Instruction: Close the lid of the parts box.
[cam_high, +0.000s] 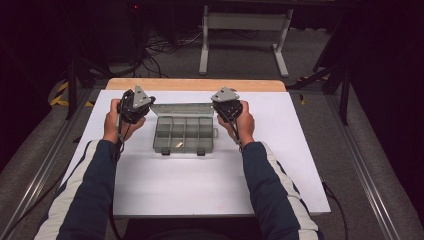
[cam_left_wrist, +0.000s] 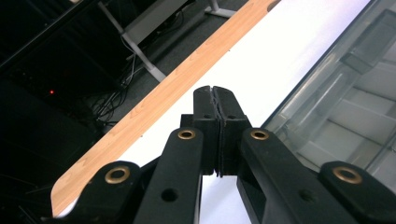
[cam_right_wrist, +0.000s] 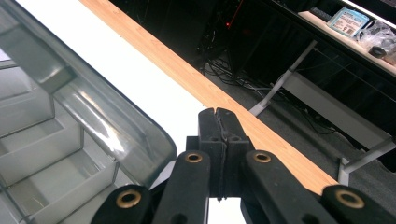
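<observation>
Left gripper (cam_left_wrist: 215, 91): your two black matte jaws press flat together with nothing between them; brass-coloured rivets dot the linkage arms. In the high view it sits at the box's far left corner (cam_high: 134, 103), with a grey three-cornered plate on top.
Right gripper (cam_right_wrist: 218, 114): your jaws are likewise closed on nothing, pad against pad. In the high view it sits at the box's far right corner (cam_high: 227, 104), also with a grey plate on top.
Hands: your left hand (cam_high: 116, 122) and right hand (cam_high: 241, 125) each hold one gripper; both sleeves are dark with a pale stripe.
Organizer box (cam_high: 184, 133): one grey translucent plastic case, rectangular with rounded corners, lying in the middle of the table between your grippers, neither touching it as far as you can see. Its clear lid (cam_high: 181, 109) stands open on the far side. Thin dividers split it into small square cells; the exact count is unclear.
Small item (cam_high: 178, 145): one pale piece lies in a near-row cell; too small to identify.
Table (cam_high: 200, 190): one smooth white top with a light wood-grain strip (cam_high: 195, 84) along the far edge.
</observation>
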